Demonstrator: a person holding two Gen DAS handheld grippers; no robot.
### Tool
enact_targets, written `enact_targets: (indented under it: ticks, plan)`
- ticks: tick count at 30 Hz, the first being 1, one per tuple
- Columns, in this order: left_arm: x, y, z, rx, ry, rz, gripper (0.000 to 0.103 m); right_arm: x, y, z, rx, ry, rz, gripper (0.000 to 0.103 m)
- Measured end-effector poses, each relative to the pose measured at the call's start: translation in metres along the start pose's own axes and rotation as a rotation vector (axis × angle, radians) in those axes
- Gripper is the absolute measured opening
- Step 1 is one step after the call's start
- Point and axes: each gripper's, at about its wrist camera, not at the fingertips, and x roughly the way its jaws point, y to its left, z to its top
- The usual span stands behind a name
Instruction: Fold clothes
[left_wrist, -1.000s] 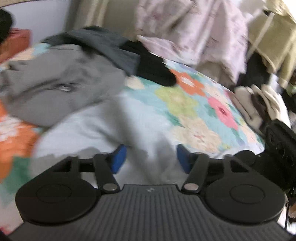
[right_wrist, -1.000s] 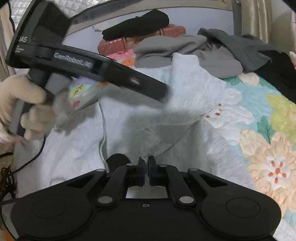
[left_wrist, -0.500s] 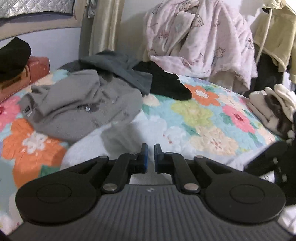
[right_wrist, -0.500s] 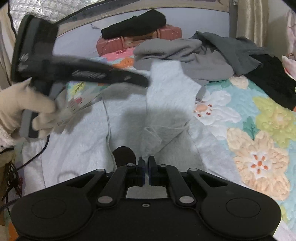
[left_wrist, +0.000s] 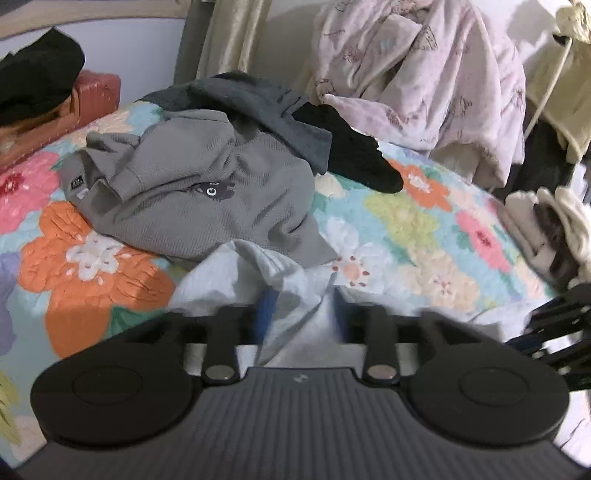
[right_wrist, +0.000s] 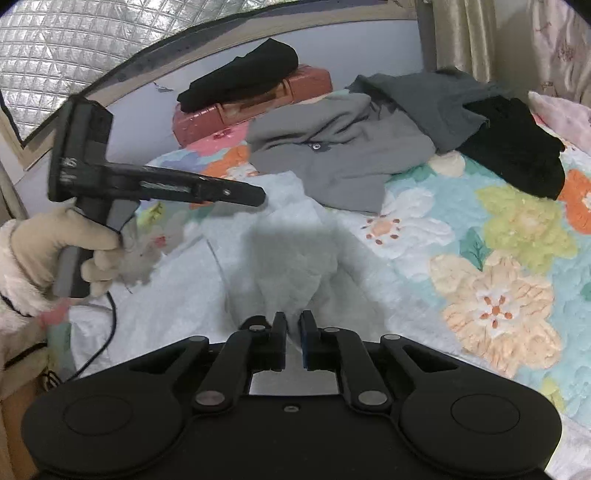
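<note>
Left wrist view: the left gripper has its blue-padded jaws spread apart, blurred by motion, with a bunched ridge of the light grey garment rising between them but not clamped, so this one is released. That pale garment lies on the floral quilt, its crumpled edge just touching the hem of a grey polo shirt heaped further back. Behind the polo sits a darker grey garment, and beside that a black garment spills onto the quilt. A pink patterned blanket hangs at the back, and a red case sits at the far left. Right wrist view: the right gripper has its jaws drawn close with only a narrow slit between them, and a fold of the light grey garment rises right up to the tips; whether cloth is actually pinched there, I cannot tell. The garment spreads wide across the quilt toward the left side. Over there the gloved left hand grips the handle of the left gripper, which hangs above the far edge of the pale cloth. The grey polo shirt lies beyond, with the red case behind it carrying a folded black item.
</note>
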Motion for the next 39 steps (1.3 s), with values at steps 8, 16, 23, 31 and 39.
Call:
enact_targets:
  ticks: [8,16,23,31,39]
  plan:
    - [-0.003,-0.021,-0.028,0.211,0.009,-0.03,0.01,0.016,0.022,-0.025,-0.068,-0.02,0.17,0.023]
    - [-0.026,0.001,-0.033,0.109,0.009,0.021,0.013,0.019,0.017,-0.033,-0.015,-0.015,0.128,0.025]
    - [-0.038,0.017,-0.048,0.038,0.026,0.031,0.021,0.031,0.027,-0.007,-0.046,-0.081,0.007,0.057]
    - [-0.052,0.021,-0.061,0.049,0.018,0.014,0.034,0.067,0.022,0.009,0.039,-0.097,0.003,0.005]
    - [-0.06,0.029,-0.057,0.036,-0.032,0.022,0.046,0.06,0.093,-0.004,-0.24,-0.055,-0.037,0.005]
